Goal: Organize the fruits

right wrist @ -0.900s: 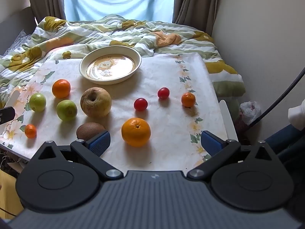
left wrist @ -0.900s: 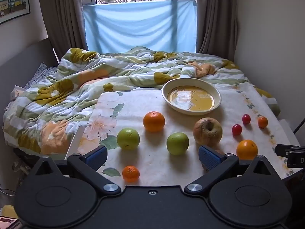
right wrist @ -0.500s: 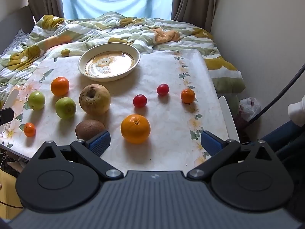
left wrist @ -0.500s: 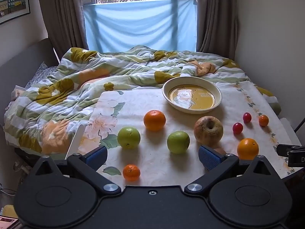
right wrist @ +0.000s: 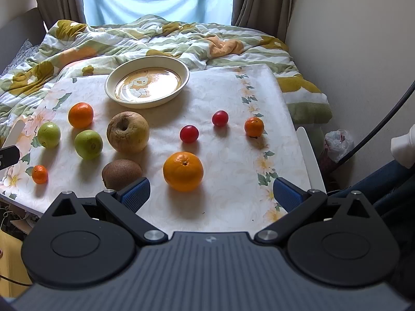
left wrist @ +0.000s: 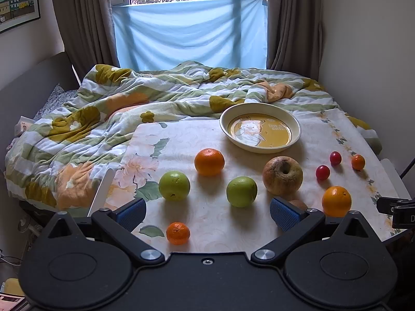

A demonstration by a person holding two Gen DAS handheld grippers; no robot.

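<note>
Behind everything a rumpled flowered quilt (left wrist: 135, 103) covers a bed under a curtained window. Nearer, a small bench (right wrist: 228, 98) with a floral cloth carries an empty plate (right wrist: 110, 88) at the back and loose fruit in front: a big orange (right wrist: 183, 171), a kiwi (right wrist: 121, 172), a wrinkled apple (right wrist: 128, 131), two green apples (left wrist: 174, 185), two small red fruits (right wrist: 189, 133) and some smaller oranges (left wrist: 178, 232).

Both tools hang short of the bench. The left gripper (left wrist: 207, 213) has its fingers spread wide and empty; so does the right gripper (right wrist: 211, 194).

No fruit is on the plate, so the sorting seems only at its start. The big orange lies closest ahead of the right gripper; the likely next move is to bring the fingers down around it, close gently, and carry it to the plate.
</note>
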